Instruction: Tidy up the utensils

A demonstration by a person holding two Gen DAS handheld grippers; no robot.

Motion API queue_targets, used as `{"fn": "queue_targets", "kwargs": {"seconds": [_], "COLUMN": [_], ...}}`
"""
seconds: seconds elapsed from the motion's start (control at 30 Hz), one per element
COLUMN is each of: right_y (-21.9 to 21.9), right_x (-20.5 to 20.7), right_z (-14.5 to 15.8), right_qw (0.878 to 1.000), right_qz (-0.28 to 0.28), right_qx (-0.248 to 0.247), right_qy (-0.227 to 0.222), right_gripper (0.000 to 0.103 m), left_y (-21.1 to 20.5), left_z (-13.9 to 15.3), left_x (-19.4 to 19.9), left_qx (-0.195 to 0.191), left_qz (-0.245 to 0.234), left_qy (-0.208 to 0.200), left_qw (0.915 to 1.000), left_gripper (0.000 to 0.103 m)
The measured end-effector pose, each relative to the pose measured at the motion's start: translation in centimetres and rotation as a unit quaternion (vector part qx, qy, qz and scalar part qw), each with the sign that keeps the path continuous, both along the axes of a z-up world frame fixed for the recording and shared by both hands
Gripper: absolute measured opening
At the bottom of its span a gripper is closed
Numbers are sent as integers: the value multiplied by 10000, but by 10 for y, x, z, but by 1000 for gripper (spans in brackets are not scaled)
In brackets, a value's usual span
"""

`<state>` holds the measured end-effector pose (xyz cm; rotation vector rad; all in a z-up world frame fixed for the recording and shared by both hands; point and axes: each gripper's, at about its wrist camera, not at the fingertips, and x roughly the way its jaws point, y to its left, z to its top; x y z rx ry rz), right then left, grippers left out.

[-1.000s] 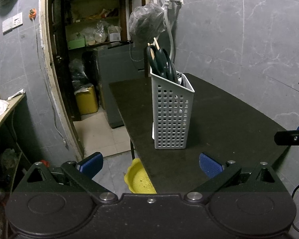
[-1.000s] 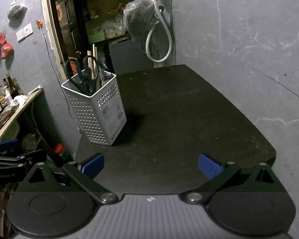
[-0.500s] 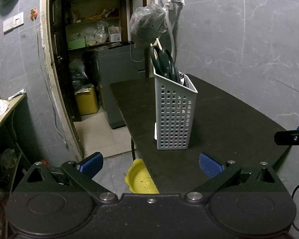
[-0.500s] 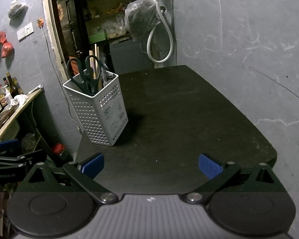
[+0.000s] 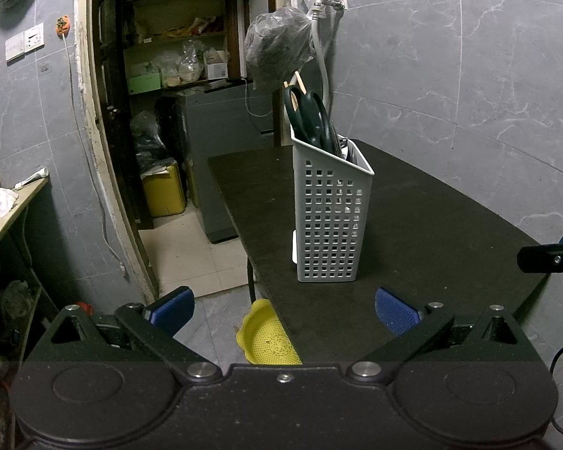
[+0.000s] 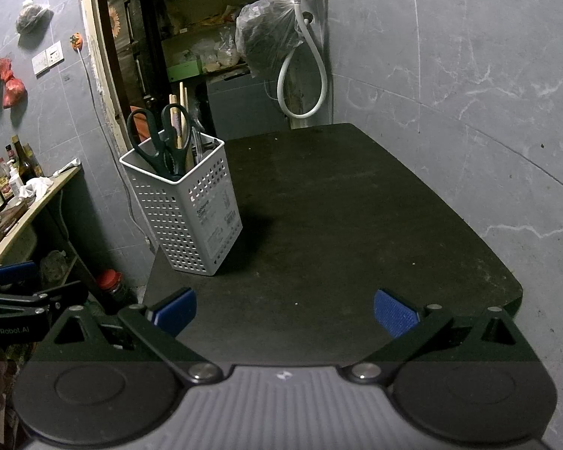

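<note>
We hold our left gripper (image 5: pixel 283 309) with its blue pads (image 5: pixel 396 311) spread wide and nothing between them, low at the near-left edge of the dark table (image 5: pixel 431 217). Our right gripper (image 6: pixel 284 309) is likewise wide open and empty, hovering over the table's near edge. The white perforated utensil holder (image 6: pixel 191 210) stands upright on the table near its left edge, towards the near corner, well apart from both our grippers. In it we see green-handled scissors (image 6: pixel 157 142), handles up, wooden chopsticks (image 6: pixel 184 112) rising above them, and some metal utensils too crowded to tell apart. From the left wrist view the holder (image 5: pixel 332 217) sits just ahead and slightly right of centre. A yellow strainer (image 5: pixel 268 343) lies on the floor below the table's near-left edge. A plastic bag (image 6: pixel 268 33) hangs by the tap on the far wall.
</note>
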<state>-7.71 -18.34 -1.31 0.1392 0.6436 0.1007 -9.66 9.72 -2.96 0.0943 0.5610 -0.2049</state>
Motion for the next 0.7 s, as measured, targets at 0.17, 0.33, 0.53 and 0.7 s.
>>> {"fn": "queue_targets", "kwargs": {"seconds": [0.17,0.33,0.53,0.7], "right_y": [0,-1,-2,-2], "right_x": [1,1,1,1], "right_z": [0,1,0,0], "right_qw": [10000,10000,10000,10000], "right_qz": [-6,-17,-26,-27], "right_qx": [-3,-3,2,2], "right_qy": [-2,6,11,10], "right_gripper": [103,103,103,103], "left_y": [0,0,0,0], "left_z": [0,0,0,0], "left_x": [1,2,1,2], "left_qx": [-1,0,4,6], "left_qz": [-13,-16,-15,-13], "left_qy": [-1,9,4,0], "left_qw": [10000,10000,10000,10000], "left_gripper": [102,102,102,102]}}
